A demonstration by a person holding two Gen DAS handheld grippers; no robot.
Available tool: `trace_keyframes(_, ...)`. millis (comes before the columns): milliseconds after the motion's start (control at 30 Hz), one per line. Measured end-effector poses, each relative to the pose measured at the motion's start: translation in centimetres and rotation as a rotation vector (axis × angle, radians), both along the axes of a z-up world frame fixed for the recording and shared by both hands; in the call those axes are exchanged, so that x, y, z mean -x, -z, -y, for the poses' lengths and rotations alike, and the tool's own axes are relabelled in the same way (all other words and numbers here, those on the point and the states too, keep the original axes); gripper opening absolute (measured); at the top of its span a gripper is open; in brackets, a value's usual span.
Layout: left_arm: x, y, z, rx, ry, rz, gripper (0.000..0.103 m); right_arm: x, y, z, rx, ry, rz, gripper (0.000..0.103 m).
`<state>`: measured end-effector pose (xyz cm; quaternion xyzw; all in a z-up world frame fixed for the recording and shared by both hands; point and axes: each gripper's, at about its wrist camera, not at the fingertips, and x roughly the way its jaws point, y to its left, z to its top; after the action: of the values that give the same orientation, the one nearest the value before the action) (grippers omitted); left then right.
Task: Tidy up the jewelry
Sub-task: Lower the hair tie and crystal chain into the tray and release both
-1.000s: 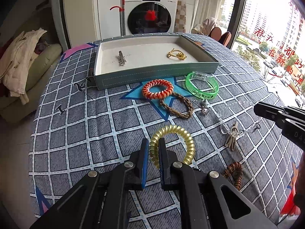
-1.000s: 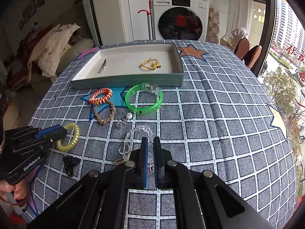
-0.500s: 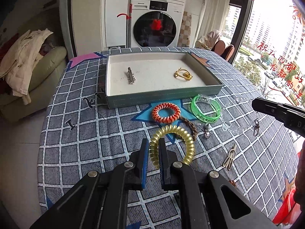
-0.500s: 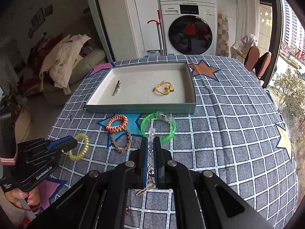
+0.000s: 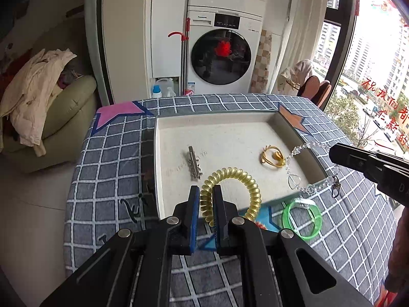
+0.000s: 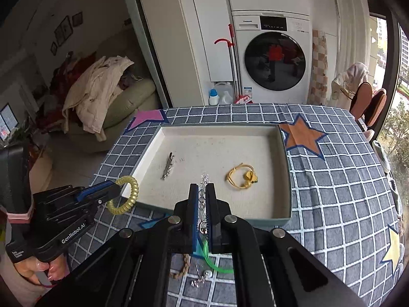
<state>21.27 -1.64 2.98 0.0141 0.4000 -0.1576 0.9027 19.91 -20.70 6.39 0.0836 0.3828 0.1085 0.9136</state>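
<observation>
We carry two pieces at once, one in each gripper, so both can go into the tray (image 5: 277, 117) in a single trip. The left gripper (image 5: 206, 199) has its jaws clamped on the yellow coil (image 5: 231, 192), pinching one side of the ring so the rest hangs free in front, above the tray's near wall. The right gripper (image 6: 202, 202) has its jaws pressed together on the bead chain (image 5: 304, 168); from the left view the chain droops in a loop with its clasp dangling over the tray's right near corner.

In the tray lie a silver clip (image 6: 167, 166) and a gold piece (image 6: 241, 176), apart from each other, which leaves bare floor between and in front of them for what we bring. The green bangle (image 5: 303, 218), a braid (image 6: 182, 268) and small silver bits (image 6: 202, 277) lie on the counter (image 6: 332, 192) just before the tray, not yet sorted. We judge the next move is lowering both pieces inside the walls.
</observation>
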Motion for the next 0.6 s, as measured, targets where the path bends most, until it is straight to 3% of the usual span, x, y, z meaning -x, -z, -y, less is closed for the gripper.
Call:
trace_keyframes(300, -6.7, 3.7, 4.1, -0.081, 0.05, -0.09, 0.03, -6.0, 5.8, 1.0, -0.056, 0.036, -0.133, 0.006)
trace_keyframes(600, -8.8, 7.7, 7.1, -0.188, 0.056, -0.143, 0.03, -7.5, 10.1, 4.3, -0.027, 0.137, -0.211, 0.006)
